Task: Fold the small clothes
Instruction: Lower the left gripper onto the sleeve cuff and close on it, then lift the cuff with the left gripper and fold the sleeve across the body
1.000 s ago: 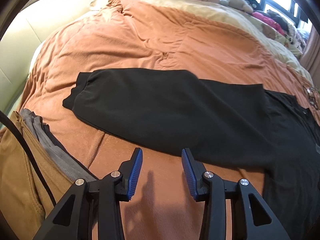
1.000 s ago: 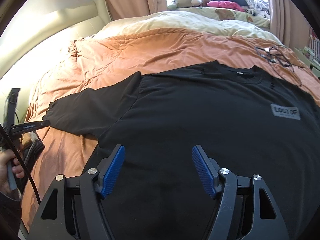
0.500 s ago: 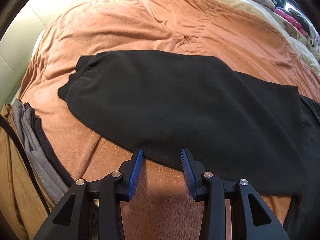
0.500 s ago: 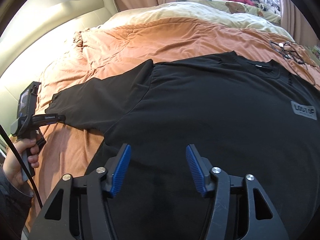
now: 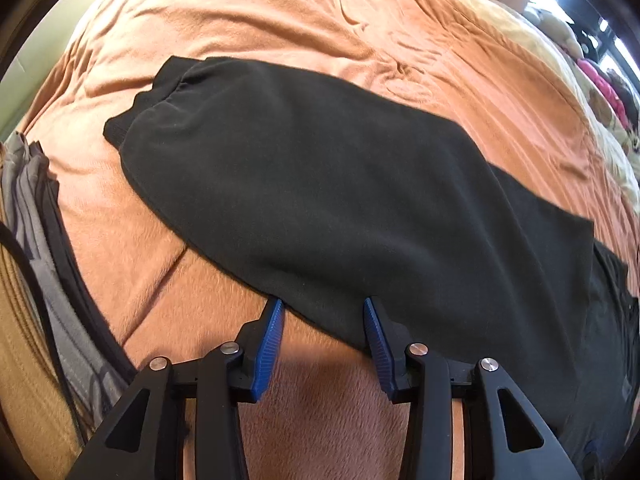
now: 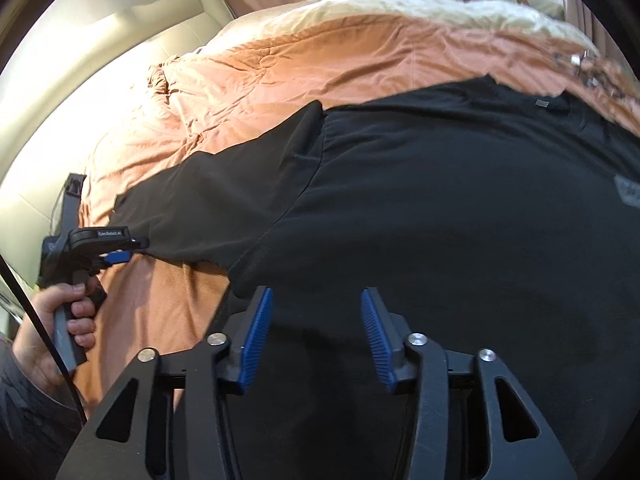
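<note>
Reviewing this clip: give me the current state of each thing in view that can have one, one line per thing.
Black shirt: spread flat on the bedspread, unfolded.
Sleeve: laid out straight, cuff at the far end.
Left gripper: jaws apart, straddling the sleeve's near edge, no pinch yet.
Right gripper: jaws just closing, over the shirt body, no fold of cloth visibly pinched.
Orange bedspread: wrinkled.
Grey and tan clothes: stacked at the bed's edge.

I cannot read the grey chest patch [image 6: 628, 194], cut by the right edge. The black shirt [image 6: 440, 220] runs off frame; the windowsill clutter [image 5: 600, 76] is too small to identify.
</note>
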Demonstrator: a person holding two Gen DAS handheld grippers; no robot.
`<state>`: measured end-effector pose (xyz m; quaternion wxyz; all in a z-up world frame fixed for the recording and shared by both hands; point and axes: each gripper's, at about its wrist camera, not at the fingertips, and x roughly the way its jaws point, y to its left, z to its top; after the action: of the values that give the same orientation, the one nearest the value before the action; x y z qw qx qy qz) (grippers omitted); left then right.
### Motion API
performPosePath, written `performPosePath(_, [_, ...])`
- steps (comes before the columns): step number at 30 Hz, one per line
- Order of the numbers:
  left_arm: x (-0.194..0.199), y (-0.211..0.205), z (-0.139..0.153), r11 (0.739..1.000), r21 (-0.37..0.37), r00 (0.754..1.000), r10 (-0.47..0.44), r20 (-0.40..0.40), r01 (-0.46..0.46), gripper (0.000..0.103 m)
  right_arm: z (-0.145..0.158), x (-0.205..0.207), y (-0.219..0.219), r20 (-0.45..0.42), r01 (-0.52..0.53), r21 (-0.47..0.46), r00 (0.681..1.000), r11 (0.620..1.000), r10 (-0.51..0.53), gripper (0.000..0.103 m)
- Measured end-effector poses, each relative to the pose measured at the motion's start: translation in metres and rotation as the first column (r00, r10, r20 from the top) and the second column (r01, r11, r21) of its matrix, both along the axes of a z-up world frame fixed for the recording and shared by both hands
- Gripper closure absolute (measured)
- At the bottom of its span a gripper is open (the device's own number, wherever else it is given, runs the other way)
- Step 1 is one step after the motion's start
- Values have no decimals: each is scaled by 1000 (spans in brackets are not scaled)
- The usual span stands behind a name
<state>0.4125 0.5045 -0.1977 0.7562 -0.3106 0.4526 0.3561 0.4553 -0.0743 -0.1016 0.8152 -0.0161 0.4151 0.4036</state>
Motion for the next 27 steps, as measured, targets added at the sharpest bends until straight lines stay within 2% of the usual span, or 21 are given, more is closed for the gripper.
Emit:
performPosePath(2, [2, -1, 2, 1000, 22, 1000, -11, -3, 11, 82, -4, 7, 2, -44, 15, 51, 999, 999, -13, 68])
performPosePath(4, [3, -2, 7, 1000, 15, 1000, -26, 15, 26, 94, -11, 14, 6, -87, 29, 86, 996, 996, -21, 75])
performPosePath(7, [2, -3, 25, 999, 22, 998, -42, 43, 41, 96, -25, 22, 14, -152, 41, 119, 988, 992, -23, 79])
performPosePath(10, [1, -6, 55, 997, 48, 994, -66, 91, 62, 96, -32, 23, 25, -178, 26, 139, 984, 990, -1, 79])
performPosePath(14, [7, -17, 89, 991, 82, 986, -119, 119, 110, 96, -41, 22, 35, -218, 24, 165, 976, 986, 12, 80])
performPosePath(16, [8, -24, 103, 987, 91, 980, -145, 135, 133, 96, -40, 24, 40, -249, 31, 189, 968, 982, 18, 86])
performPosePath(24, [24, -65, 155, 956, 168, 939, -273, 208, 240, 97, -58, 36, 43, -400, 135, 257, 916, 957, -22, 96])
performPosePath(27, [30, -78, 167, 945, 171, 921, -314, 232, 279, 97, -63, 37, 47, -391, 135, 266, 920, 955, -21, 97])
